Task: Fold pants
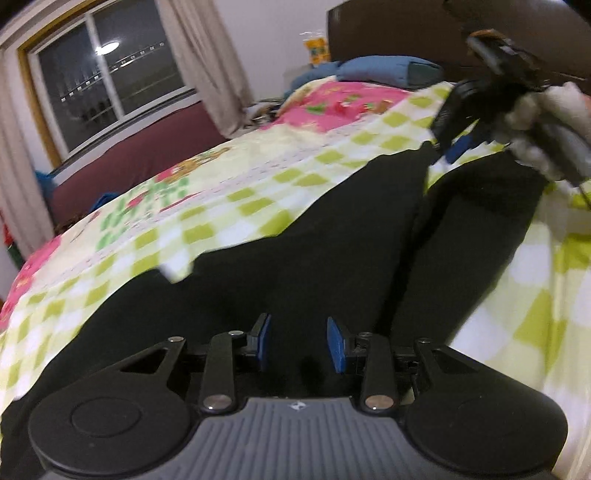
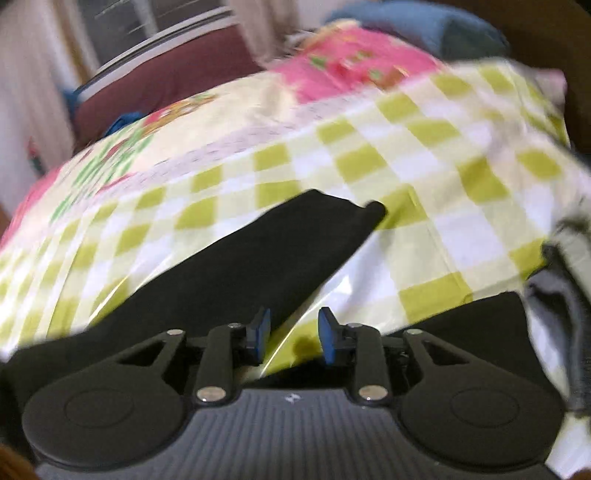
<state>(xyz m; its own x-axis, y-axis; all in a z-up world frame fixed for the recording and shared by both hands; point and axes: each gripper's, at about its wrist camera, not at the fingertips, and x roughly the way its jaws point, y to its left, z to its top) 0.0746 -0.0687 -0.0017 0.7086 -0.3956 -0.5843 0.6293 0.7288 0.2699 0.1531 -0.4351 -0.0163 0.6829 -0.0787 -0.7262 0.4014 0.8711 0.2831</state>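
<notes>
Black pants [image 1: 314,236] lie spread on the checked bedspread [image 1: 236,192], both legs running away from the left wrist camera. My left gripper [image 1: 300,341] is open just above the waist end, holding nothing. My right gripper [image 1: 456,142] shows in the left wrist view near the far leg ends, held by a gloved hand. In the right wrist view my right gripper [image 2: 290,334] is open and empty, between the two legs; one black leg [image 2: 258,258] stretches ahead to the left, the other [image 2: 476,314] lies at the right.
The bed carries a green-white checked and pink patterned cover [image 2: 406,155]. Blue pillows [image 1: 388,68] and a dark headboard [image 1: 406,29] stand at the far end. A window [image 1: 107,74] with curtains is at the left. Grey clothing [image 2: 561,306] lies at the right.
</notes>
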